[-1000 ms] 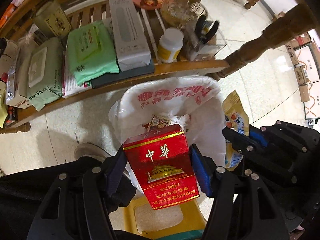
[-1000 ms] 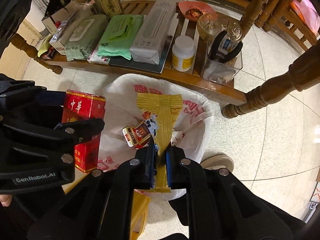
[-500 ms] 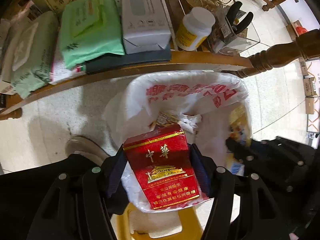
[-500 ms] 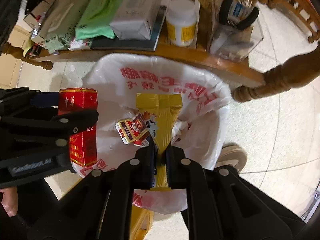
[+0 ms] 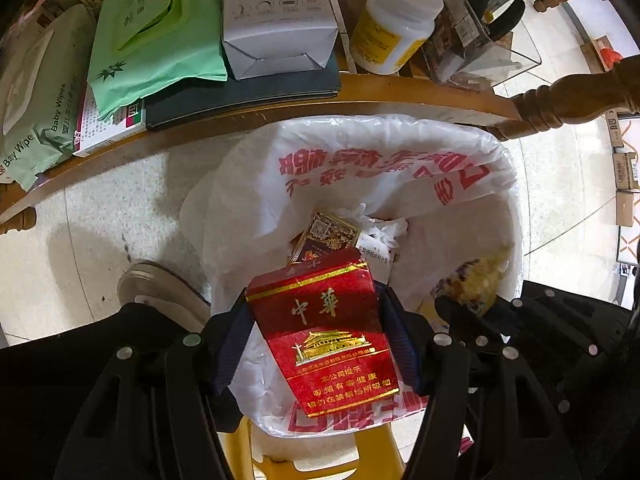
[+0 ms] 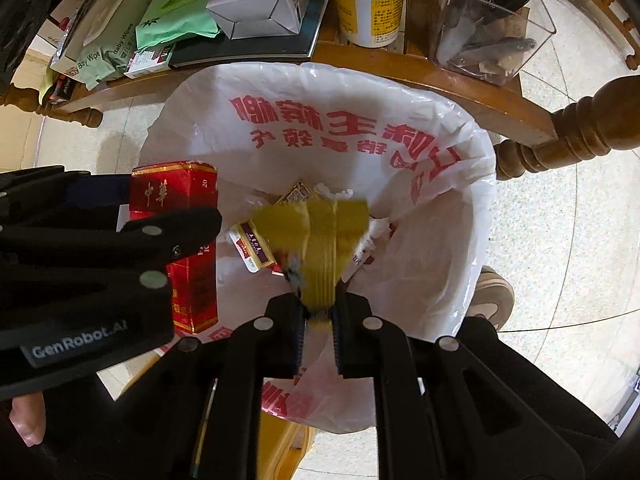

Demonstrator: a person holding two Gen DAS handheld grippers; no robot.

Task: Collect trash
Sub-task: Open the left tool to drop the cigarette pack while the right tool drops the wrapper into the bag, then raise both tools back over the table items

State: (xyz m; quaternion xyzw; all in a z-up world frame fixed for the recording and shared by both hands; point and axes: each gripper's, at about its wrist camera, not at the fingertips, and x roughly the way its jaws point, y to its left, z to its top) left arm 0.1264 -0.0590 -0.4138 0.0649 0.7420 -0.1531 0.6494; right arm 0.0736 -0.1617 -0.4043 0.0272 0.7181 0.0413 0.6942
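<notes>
Both grippers hang over the white-lined bin for dropping: left gripper clamps the red cigarette pack, right gripper pinches a yellow wrapper

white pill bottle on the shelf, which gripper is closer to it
Right, though only slightly. The right gripper, shut on a yellow wrapper, sits over the bin bag almost straight below the white pill bottle. The left gripper, holding the red cigarette pack, is further left.
</notes>
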